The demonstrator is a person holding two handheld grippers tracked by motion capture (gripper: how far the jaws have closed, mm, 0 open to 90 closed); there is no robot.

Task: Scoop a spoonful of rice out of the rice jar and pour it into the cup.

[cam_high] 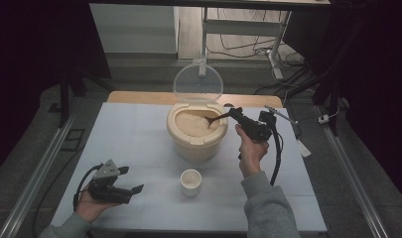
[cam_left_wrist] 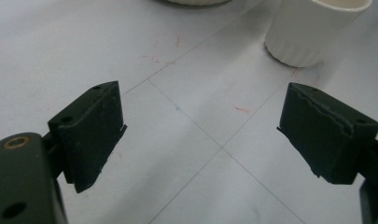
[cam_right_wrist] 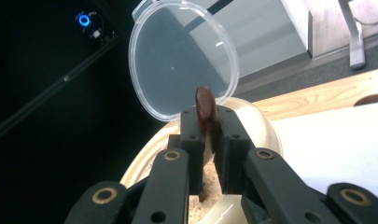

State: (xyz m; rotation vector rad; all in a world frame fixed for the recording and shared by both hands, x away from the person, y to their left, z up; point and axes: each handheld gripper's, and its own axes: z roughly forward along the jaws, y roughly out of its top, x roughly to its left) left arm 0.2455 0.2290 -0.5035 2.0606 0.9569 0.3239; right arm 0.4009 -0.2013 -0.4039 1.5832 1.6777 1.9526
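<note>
Spoon [cam_high: 217, 118], dark brown, dips into beige rice bin [cam_high: 196, 144].

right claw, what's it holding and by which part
The right claw is shut on the handle end of a brown spoon, whose bowl dips into the rice container. The left claw holds nothing.

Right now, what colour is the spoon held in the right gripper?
Dark brown. The spoon shows best in the right gripper view, clamped in the right gripper.
</note>
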